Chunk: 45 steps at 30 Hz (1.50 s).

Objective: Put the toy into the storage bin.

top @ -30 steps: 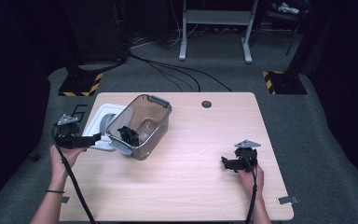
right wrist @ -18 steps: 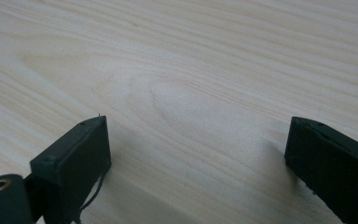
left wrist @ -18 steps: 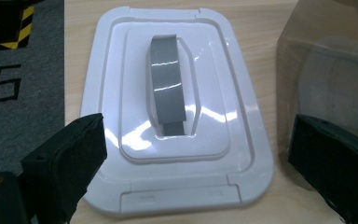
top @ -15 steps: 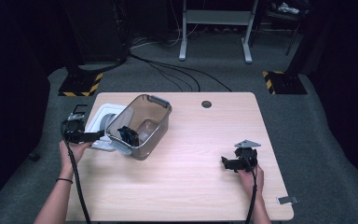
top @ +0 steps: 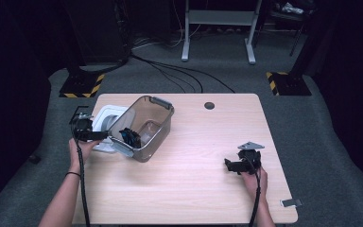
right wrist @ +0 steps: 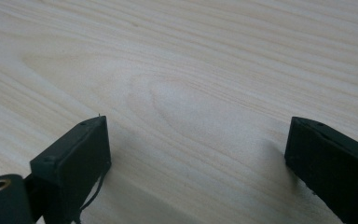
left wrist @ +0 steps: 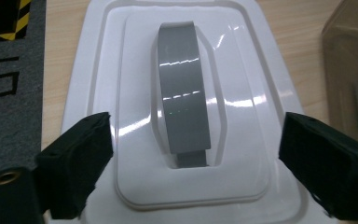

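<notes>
High view: a pale wooden table (top: 189, 189) stands on grey carpet (top: 321, 118) in a dark room. At its left edge lies a white lid (left wrist: 182, 140) beside a clear tub (top: 144, 127). The left tool (left wrist: 193, 154), jaws wide and just closing, straddles the lid's grey handle (left wrist: 184, 107) without touching; the right tool (right wrist: 198, 154) rests open, empty.

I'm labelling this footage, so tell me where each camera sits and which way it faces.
High view: above the person's side, looking forward and down on the table; both forearms, left gripper, right gripper.
Left gripper view: on the left gripper, looking down at the white lid and grey handle; its fingers, which have just been closing.
Right gripper view: low over bare tabletop; its fingers.
Shared: the lid, high and left gripper views.
</notes>
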Each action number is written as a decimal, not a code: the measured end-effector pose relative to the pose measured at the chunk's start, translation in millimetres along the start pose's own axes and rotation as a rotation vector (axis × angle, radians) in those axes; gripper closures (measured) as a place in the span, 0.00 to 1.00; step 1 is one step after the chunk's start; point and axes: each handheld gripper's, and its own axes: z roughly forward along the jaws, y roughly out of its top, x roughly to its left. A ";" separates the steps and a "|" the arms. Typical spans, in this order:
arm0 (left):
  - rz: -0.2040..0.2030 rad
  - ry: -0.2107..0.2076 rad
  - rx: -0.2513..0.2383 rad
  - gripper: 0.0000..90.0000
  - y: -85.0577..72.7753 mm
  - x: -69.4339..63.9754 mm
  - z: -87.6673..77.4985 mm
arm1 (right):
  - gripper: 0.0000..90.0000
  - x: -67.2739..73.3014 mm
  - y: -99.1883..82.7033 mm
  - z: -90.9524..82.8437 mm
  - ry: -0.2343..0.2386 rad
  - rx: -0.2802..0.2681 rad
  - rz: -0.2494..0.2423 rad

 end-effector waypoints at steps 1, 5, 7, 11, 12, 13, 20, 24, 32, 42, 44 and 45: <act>0.001 0.008 -0.005 0.16 -0.7 -0.1 2.8 | 0.07 0.0 0.0 0.1 0.000 -0.001 0.001; -0.005 0.024 -0.002 0.17 -2.1 1.6 9.8 | 0.07 0.0 0.0 0.0 0.000 0.000 0.000; -0.009 0.029 -0.012 0.17 -2.9 2.2 12.7 | 0.07 0.0 0.0 0.0 0.001 0.000 0.000; -0.033 0.034 -0.035 0.19 -3.8 2.7 15.5 | 0.07 0.0 0.1 0.1 0.001 0.000 0.000; -0.035 0.033 -0.041 0.22 -4.0 3.3 16.0 | 0.07 0.0 0.1 0.1 0.001 -0.001 0.000; -0.035 0.037 -0.054 0.24 -4.5 3.6 17.0 | 0.07 -0.1 0.1 0.0 0.002 0.000 -0.001; -0.020 0.060 -0.061 0.36 -5.5 4.0 22.1 | 0.07 0.0 0.1 0.1 0.001 0.000 0.000; -0.017 0.071 -0.069 0.43 -5.9 2.8 25.6 | 0.07 0.0 0.1 0.1 0.001 0.000 0.001; 0.018 0.081 -0.066 0.66 -4.5 -2.0 28.1 | 0.07 0.0 0.1 0.1 0.001 -0.001 0.001; -0.034 0.070 -0.081 0.74 -6.8 1.5 24.4 | 0.07 -0.1 0.0 0.1 0.001 -0.001 -0.001; -0.033 0.065 -0.082 0.74 -6.0 1.7 21.9 | 0.07 0.0 0.0 0.1 0.001 -0.001 0.000; -0.033 0.065 -0.087 0.74 -5.8 1.3 21.3 | 0.07 -0.1 0.0 0.1 0.001 -0.001 -0.001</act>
